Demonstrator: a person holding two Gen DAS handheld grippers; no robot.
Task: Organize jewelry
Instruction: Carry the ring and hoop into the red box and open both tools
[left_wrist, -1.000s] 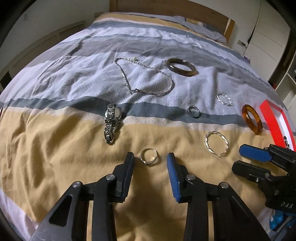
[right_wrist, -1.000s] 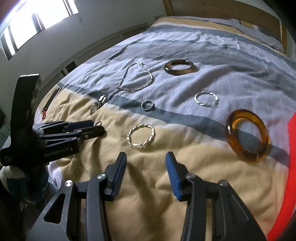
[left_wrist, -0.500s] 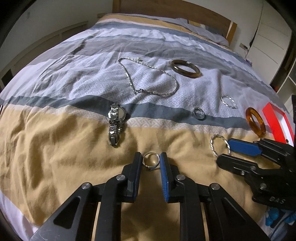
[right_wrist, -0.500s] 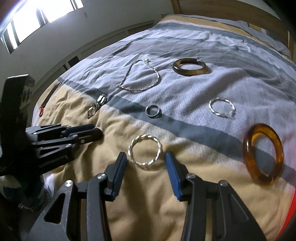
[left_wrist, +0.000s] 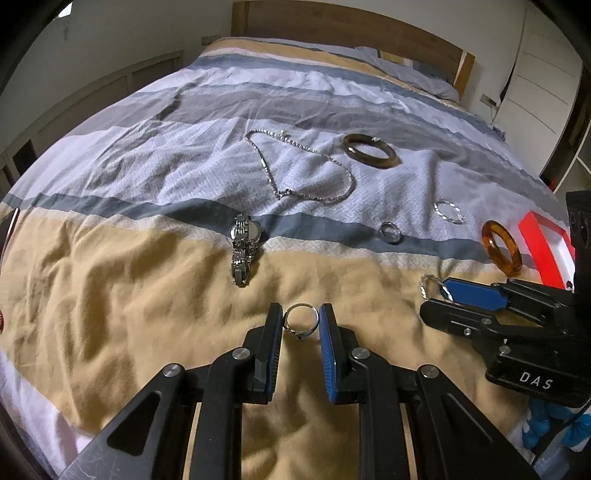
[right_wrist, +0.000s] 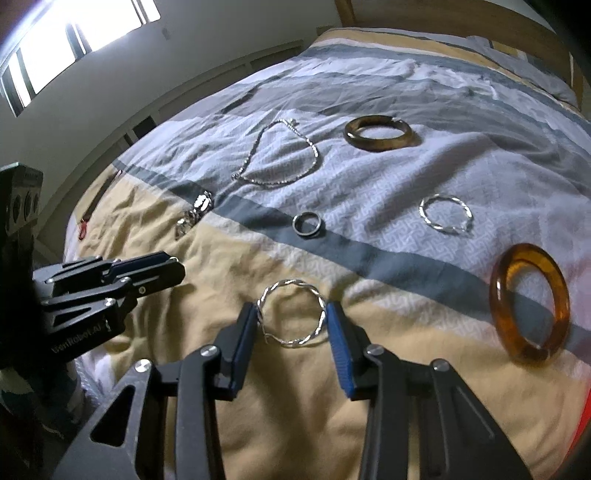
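Fingers of my left gripper (left_wrist: 301, 321) were clamped on a small silver ring (left_wrist: 301, 320), which stood upright between the two pads, low over the tan part of the bedspread (left_wrist: 110, 302). My right gripper (right_wrist: 291, 319) was closing around a twisted silver bangle (right_wrist: 291, 317); both pads seemed to touch its rim, and the bangle lay on the tan cloth between them. In the left view this gripper came in from the right side, with the bangle partly hidden behind its blue pad.

A little farther, a silver watch (left_wrist: 243, 247) lay with its strap folded, across the border between the tan part and the dark grey stripe. To the right of it, on that stripe, I saw a dark ring (right_wrist: 307, 224). An amber bangle (right_wrist: 530, 304) lay near the right side, tilted, just beside a red box (left_wrist: 543, 251), of which I saw only the edge.

Beyond the stripe, on the pale patterned cloth, there was a second twisted bangle (right_wrist: 446, 214). Still farther, a silver necklace (left_wrist: 303, 170) was spread in a loose loop, and a brown bangle (left_wrist: 370, 150) lay flat to the right of it. At the far end stood a wooden headboard (left_wrist: 351, 33).
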